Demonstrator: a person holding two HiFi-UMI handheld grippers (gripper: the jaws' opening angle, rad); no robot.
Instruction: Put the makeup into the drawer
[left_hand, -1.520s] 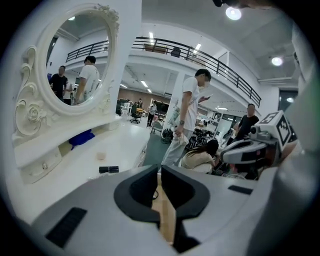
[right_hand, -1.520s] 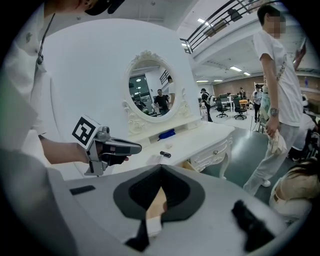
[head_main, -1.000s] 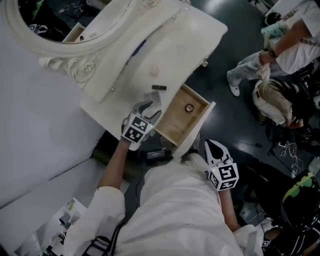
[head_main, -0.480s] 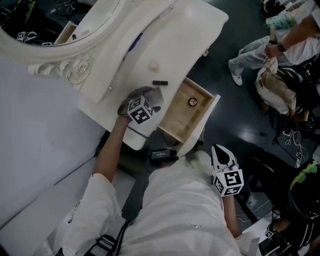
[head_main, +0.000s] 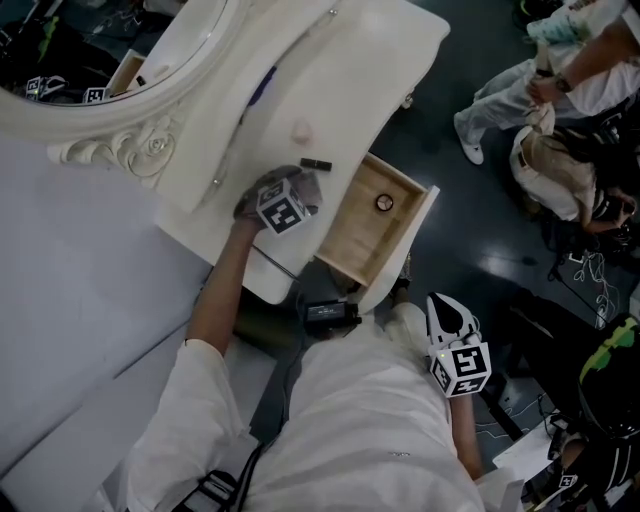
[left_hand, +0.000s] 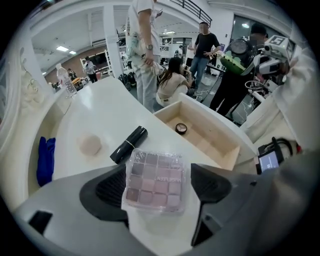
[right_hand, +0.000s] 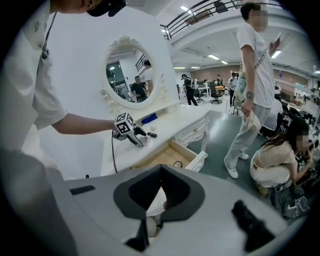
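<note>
1. L gripper (left_hand: 159, 186): jaws wide apart, have just been opening. Eyeshadow palette (left_hand: 152, 175) sits between them, not clamped.
2. Palette lies flat on dresser top (left_hand: 102, 112), just beside black tube (left_hand: 128, 144), near open drawer (left_hand: 222, 147).
3. Small round compact (left_hand: 181, 128) is in drawer.
4. R gripper (right_hand: 161, 175): jaws closed, nothing held, well apart from dresser.

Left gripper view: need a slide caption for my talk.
Left gripper, jaws just opened wider, straddles an eyeshadow palette on the vanity beside the open drawer.

The left gripper (head_main: 298, 190) has lowered over the eyeshadow palette (left_hand: 155, 180), jaws just opened.
</note>
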